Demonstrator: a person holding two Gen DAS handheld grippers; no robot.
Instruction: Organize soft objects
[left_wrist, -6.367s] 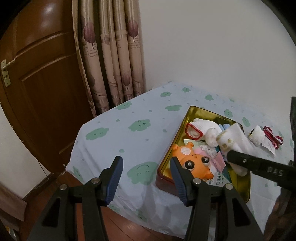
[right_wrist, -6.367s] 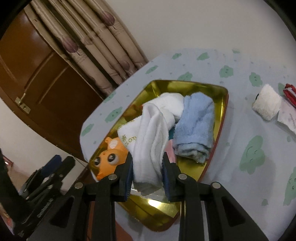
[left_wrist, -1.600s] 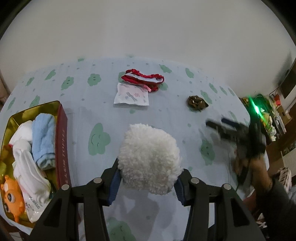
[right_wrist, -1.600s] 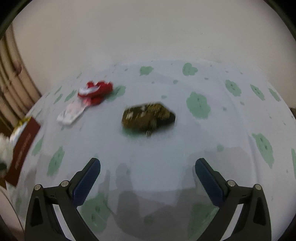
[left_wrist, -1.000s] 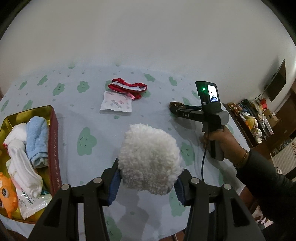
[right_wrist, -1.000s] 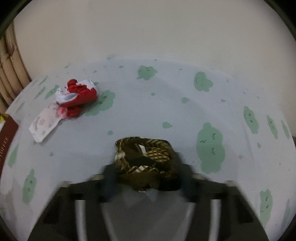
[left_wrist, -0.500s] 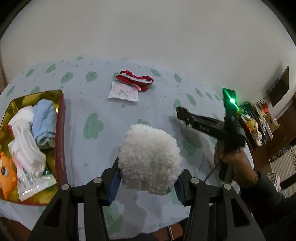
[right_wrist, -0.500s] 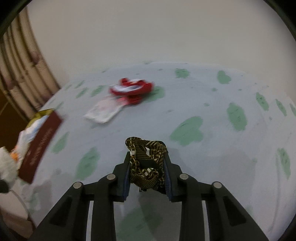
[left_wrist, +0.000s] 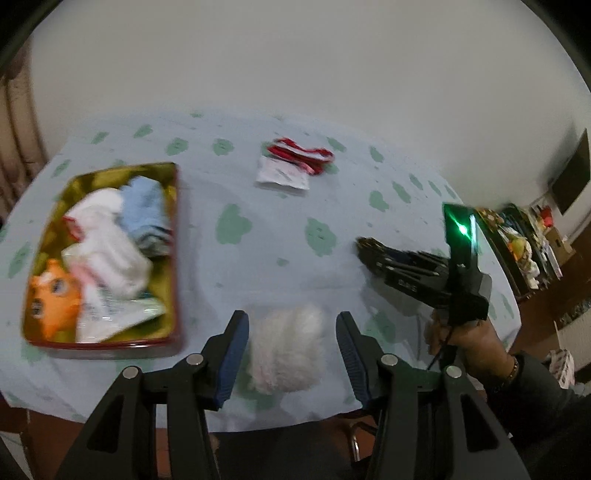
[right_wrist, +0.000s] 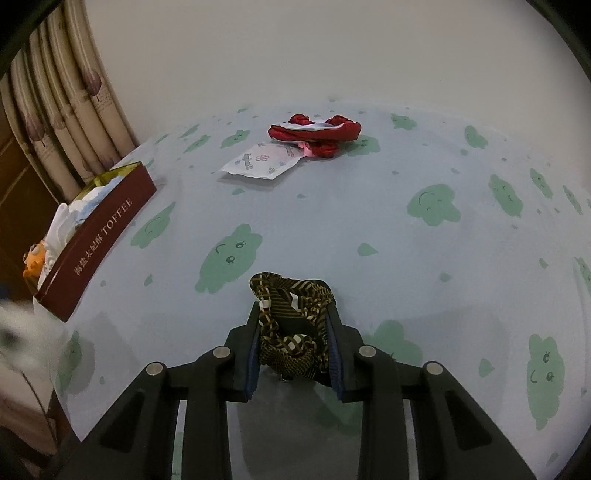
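My left gripper (left_wrist: 291, 347) is open; a white fluffy ball (left_wrist: 286, 347) sits blurred between its spread fingers, apart from both pads, over the table's front edge. My right gripper (right_wrist: 293, 332) is shut on a brown patterned scrunchie (right_wrist: 293, 317) just above the tablecloth; it also shows in the left wrist view (left_wrist: 391, 258). The gold tin with red sides (left_wrist: 175, 258) holds white and blue towels (left_wrist: 147, 210) and an orange plush (left_wrist: 53, 295); it shows at the left in the right wrist view (right_wrist: 99, 236).
A red and white frilly cloth (right_wrist: 316, 133) and a white printed packet (right_wrist: 262, 160) lie at the table's far side. Curtains (right_wrist: 62, 107) hang at the left. The tablecloth (right_wrist: 424, 240) is pale blue with green clouds.
My left gripper has opened and let go of the fluffy ball, which now shows blurred between the fingers. My right gripper, shut on the scrunchie, has shifted towards the tin.
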